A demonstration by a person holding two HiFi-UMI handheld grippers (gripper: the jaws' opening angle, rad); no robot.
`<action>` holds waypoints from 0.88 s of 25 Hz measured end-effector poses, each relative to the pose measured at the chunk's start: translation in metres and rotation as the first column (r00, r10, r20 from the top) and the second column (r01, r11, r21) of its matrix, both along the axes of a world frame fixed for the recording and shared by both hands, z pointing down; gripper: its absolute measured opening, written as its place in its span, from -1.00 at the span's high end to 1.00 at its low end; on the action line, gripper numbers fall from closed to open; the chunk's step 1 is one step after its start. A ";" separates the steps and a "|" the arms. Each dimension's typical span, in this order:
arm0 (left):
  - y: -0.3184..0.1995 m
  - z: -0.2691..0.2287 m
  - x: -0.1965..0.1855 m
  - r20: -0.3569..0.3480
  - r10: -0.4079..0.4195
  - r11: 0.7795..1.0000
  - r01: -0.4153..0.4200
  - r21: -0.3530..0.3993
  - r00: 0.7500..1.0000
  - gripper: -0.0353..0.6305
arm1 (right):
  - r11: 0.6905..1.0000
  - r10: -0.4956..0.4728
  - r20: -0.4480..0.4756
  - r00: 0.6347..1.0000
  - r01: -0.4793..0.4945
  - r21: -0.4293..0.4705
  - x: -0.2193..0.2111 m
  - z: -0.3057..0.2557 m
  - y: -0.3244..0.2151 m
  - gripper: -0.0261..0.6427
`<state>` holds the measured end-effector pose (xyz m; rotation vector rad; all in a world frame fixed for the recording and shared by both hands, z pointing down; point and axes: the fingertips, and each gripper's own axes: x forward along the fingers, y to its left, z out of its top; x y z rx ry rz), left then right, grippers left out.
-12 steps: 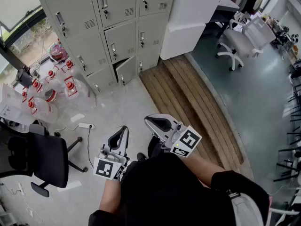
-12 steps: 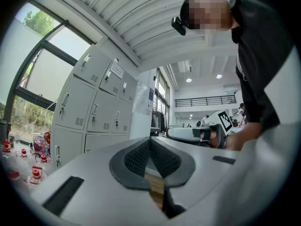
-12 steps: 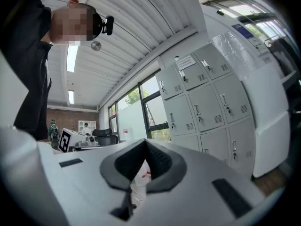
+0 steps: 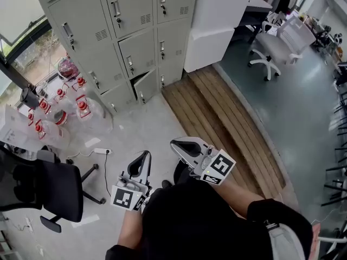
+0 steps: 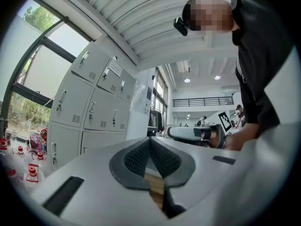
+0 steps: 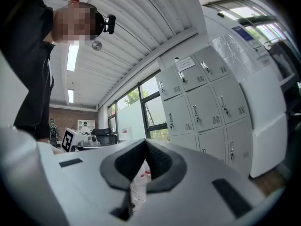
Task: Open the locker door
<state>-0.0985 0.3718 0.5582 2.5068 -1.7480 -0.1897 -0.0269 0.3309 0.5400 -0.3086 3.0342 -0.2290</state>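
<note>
Several grey doors make up the locker bank (image 4: 135, 47) at the upper left of the head view, each with a small upright handle near one edge. One low door (image 4: 146, 84) in the bottom row looks slightly ajar, though I cannot tell which door is meant. The bank stands well apart from both grippers, so the step in hand is most likely the approach. The left gripper (image 4: 144, 155) and the right gripper (image 4: 174, 144) sit at the lower centre of the frame, level and close to the person's body. Each has its jaws pressed together with nothing between them. To do this well, come in squarely toward the chosen door and part one gripper's jaws before arriving. Then line them up around the handle rather than against the door's flat face. Keep clear of the red-capped clear containers (image 4: 59, 110) on the floor at the left, near the bank, and of the black office chair (image 4: 51, 188) at the lower left.
</note>
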 end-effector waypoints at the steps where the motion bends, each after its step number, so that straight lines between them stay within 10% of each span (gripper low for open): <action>1: 0.000 0.002 0.001 -0.003 0.003 1.000 -0.003 -0.002 1.000 0.85 | 1.000 0.006 0.000 1.000 -0.006 -0.002 0.002 0.001 0.000 0.89; 22: -0.077 0.018 0.033 0.096 0.129 0.990 -0.122 -0.074 0.987 0.85 | 0.999 0.008 0.046 0.999 -0.006 -0.044 0.020 0.011 -0.070 0.89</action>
